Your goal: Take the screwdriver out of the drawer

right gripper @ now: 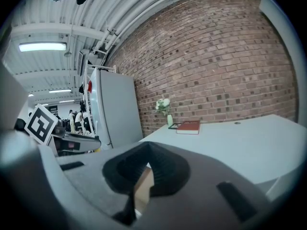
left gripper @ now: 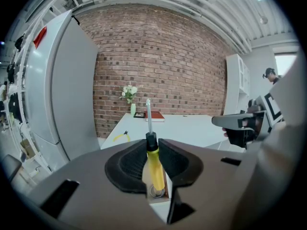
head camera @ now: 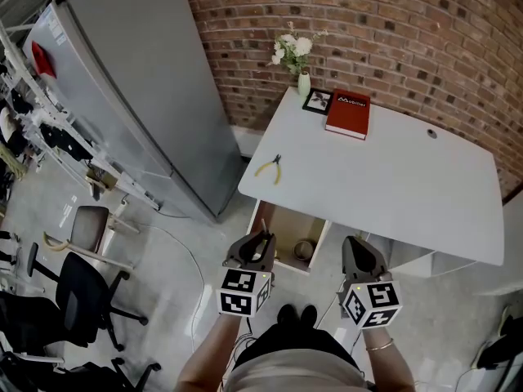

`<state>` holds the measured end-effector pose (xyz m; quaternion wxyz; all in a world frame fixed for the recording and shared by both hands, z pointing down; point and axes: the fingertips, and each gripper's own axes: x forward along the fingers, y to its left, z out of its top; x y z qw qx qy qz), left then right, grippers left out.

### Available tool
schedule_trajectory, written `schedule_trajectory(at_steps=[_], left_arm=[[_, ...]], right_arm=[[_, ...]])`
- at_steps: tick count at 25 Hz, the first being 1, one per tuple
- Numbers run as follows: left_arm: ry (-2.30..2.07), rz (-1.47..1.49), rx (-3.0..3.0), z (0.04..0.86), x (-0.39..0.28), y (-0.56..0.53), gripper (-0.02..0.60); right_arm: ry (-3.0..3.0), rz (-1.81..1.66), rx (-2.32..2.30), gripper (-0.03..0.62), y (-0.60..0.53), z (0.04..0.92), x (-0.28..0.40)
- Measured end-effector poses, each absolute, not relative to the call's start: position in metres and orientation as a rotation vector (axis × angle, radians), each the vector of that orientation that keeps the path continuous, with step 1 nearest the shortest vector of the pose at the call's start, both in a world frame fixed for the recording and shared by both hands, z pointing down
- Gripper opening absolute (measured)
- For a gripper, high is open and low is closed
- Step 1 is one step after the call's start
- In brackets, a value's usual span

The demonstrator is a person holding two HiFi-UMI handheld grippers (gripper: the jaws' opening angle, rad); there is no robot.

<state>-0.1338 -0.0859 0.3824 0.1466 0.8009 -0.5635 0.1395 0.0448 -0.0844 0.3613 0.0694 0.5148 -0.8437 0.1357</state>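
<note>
Your yellow-handled screwdriver with the black collar and bare metal shaft (left gripper: pixel 154 166) is in your left gripper (left gripper: pixel 153 143), whose dark pads pinch the handle from both sides just below the collar. The shaft sticks out past the fingertips, up and towards the far wall. The butt of the handle hangs behind the pads.

In the head view, that gripper sits over the near left corner of the open drawer with the pale wooden inside (head camera: pixel 283 221), so the screwdriver is above the drawer rather than lying in it. A small ring-shaped thing (head camera: pixel 304 249) lies in the drawer's right part; you cannot tell what it is.

Your right gripper (right gripper: pixel 147 147) is just right of the drawer, level with the left one. Its pads are pressed together at the tips with nothing between them.

The drawer hangs under the near left edge of the white table (head camera: pixel 392 178). On the table's left part lie yellow-handled pliers (head camera: pixel 270 168). At its far edge, from right to left, are a red book (head camera: pixel 348 113), a small black picture frame (head camera: pixel 317 101) and a pale green vase of white flowers (head camera: pixel 299 60). Behind them rises the red brick wall (head camera: pixel 392 31). A tall grey cabinet (head camera: pixel 139 88) stands to the left of the table, and a black office chair (head camera: pixel 78 296) is at the near left.
</note>
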Motion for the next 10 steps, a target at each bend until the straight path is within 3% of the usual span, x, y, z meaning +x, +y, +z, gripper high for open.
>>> schedule_trajectory(at_steps=[10], left_arm=[[-1.612, 0.405, 2.306, 0.3868, -0.1359, -0.09, 0.067]], right_arm=[[-2.538, 0.405, 1.542, 0.002, -0.0874, 0.3638, 0.0389]])
